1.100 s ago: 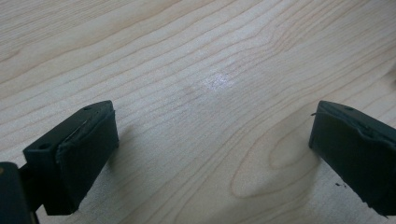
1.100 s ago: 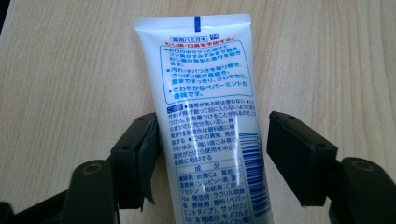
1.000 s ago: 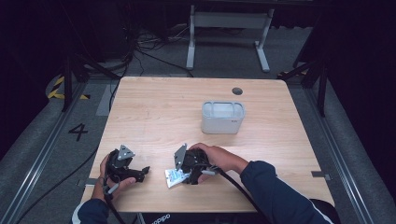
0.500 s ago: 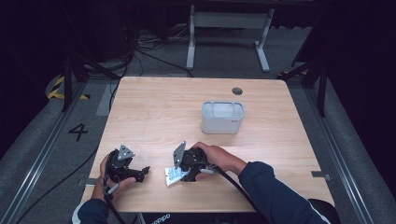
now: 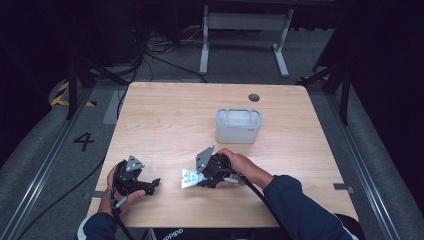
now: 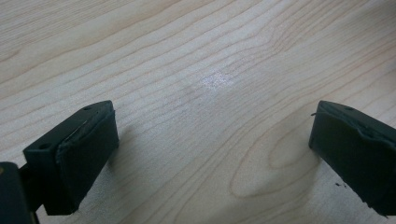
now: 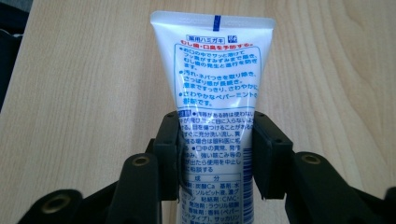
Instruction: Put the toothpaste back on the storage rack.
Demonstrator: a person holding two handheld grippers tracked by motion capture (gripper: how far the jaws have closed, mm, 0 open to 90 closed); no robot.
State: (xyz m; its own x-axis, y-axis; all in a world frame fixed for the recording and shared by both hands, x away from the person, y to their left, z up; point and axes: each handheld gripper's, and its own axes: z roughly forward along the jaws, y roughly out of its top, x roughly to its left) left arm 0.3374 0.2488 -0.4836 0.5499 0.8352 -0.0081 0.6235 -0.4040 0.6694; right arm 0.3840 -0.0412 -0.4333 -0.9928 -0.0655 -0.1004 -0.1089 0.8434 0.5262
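A white tube [image 7: 215, 93] with blue and red print, like a toothpaste tube, is clamped between the jaws of my right gripper [image 7: 215, 154], flat crimped end pointing away. The jaws have just been closing and both pads press on its sides. From above, the tube [image 5: 189, 178] sticks out left of my right gripper [image 5: 199, 177], a little off the wooden table [image 5: 165, 125] near its front edge. My left gripper [image 5: 152, 184] rests at the front left, held by a hand. Up close my left gripper [image 6: 210, 149] stands open over bare wood, nothing between its pads.
A pale grey rectangular bin [image 5: 239, 125] stands open-topped on the table behind my right hand. A dark round hole [image 5: 254, 97] marks the far side of the tabletop. Cables trail from both grippers over the near edge. A metal frame stands on the floor beyond.
My right gripper has shut on the tube and risen slightly with it, shifting a little. My left gripper has stayed where it was.
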